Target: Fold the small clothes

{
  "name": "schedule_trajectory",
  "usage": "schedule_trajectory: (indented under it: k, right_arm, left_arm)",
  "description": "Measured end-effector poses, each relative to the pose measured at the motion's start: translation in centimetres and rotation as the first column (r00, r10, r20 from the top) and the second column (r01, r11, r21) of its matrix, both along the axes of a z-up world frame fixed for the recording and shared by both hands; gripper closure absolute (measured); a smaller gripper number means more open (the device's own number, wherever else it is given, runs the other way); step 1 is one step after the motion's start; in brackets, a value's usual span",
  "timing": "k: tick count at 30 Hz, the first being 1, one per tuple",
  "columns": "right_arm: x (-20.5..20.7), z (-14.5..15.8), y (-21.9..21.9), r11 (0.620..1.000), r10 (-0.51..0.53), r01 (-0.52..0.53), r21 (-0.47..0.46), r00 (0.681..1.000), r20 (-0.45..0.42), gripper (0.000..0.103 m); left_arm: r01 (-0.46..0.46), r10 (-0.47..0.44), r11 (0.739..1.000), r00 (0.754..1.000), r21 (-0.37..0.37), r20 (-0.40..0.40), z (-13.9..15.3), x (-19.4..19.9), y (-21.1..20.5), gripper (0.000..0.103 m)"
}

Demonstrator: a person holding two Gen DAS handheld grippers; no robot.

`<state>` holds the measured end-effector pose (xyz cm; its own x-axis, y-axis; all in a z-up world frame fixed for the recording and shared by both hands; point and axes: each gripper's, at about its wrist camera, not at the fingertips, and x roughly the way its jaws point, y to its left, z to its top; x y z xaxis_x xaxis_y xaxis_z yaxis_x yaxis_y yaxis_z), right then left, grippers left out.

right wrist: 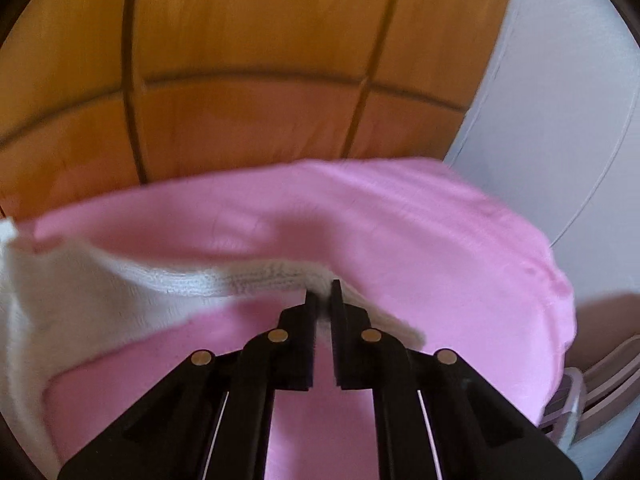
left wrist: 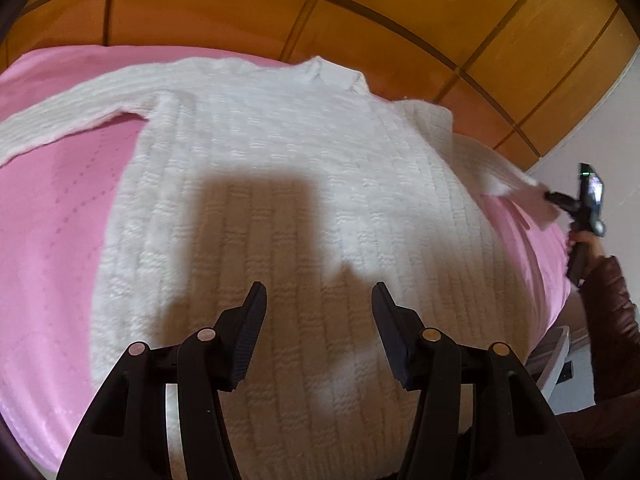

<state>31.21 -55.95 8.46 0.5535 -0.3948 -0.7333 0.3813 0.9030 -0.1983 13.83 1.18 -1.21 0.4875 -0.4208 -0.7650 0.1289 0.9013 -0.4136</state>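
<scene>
Pinching blurred sweater sleeve, right gripper; left gripper fingers spread, empty.

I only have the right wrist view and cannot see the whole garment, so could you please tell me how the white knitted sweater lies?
Observer: The white knitted sweater lies flat on the pink bedspread, collar toward the wooden headboard.
Operator: Where is the left gripper?
Observer: The left gripper hovers open above the sweater's lower body.
Operator: And the other sleeve?
Observer: It lies stretched out sideways, opposite the sleeve pinched by the right gripper.
</scene>
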Motion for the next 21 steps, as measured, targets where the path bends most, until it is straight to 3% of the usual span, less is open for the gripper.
schedule_trajectory:
  k: [5, 10, 11, 12, 14, 15, 17, 19, 21]
  right_arm:
    - [0.2, 2.7, -4.3, 0.994, -0.11, 0.109, -0.024, 0.994, -0.021, 0.098]
    - [2.2, -1.1, -8.3, 0.974, -0.226, 0.228, 0.015, 0.971, -0.081, 0.094]
    - [2.1, -2.0, -8.5, 0.967, -0.25, 0.252, 0.024, 0.966, -0.071, 0.088]
    - [1.7, -2.4, -8.3, 0.964, -0.263, 0.265, 0.028, 0.963, -0.058, 0.067]
    - [0.6, -2.9, -7.5, 0.962, -0.265, 0.266, 0.067, 0.964, -0.019, 0.037]
    - [0.3, -3.0, -7.0, 0.965, -0.246, 0.246, 0.09, 0.969, -0.016, 0.038]
    - [-0.9, -3.7, -4.8, 0.967, -0.154, 0.155, 0.201, 0.988, -0.022, 0.038]
    - [-2.3, -4.6, -2.0, 0.925, -0.03, 0.036, 0.378, 0.999, -0.023, 0.038]
    - [-4.1, -6.0, 1.6, 0.808, 0.122, -0.093, 0.581, 0.992, -0.01, 0.035]
  left_arm:
    - [0.009, -0.009, 1.0, 1.0, -0.025, -0.002, -0.2, 0.2, -0.3, 0.049]
    - [-0.003, 0.002, 0.999, 1.0, -0.038, -0.022, -0.6, 0.2, -0.1, 0.049]
    - [-0.009, 0.008, 0.999, 1.0, -0.038, -0.024, -0.6, 0.2, 0.0, 0.049]
    - [-0.018, 0.017, 0.999, 1.0, -0.038, -0.025, -0.5, 0.2, 0.2, 0.049]
    - [-0.033, 0.032, 0.999, 0.999, -0.03, -0.017, -0.2, 0.1, 0.8, 0.049]
    - [-0.044, 0.044, 0.999, 0.999, -0.021, -0.008, 0.0, 0.0, 1.2, 0.049]
    - [-0.068, 0.068, 0.998, 0.998, -0.011, 0.001, 0.3, -0.2, 2.2, 0.044]
    - [-0.102, 0.102, 0.995, 0.995, 0.015, 0.012, 0.4, -0.6, 3.6, 0.044]
    - [-0.145, 0.145, 0.988, 0.989, 0.044, 0.02, 0.5, -1.0, 5.3, 0.044]
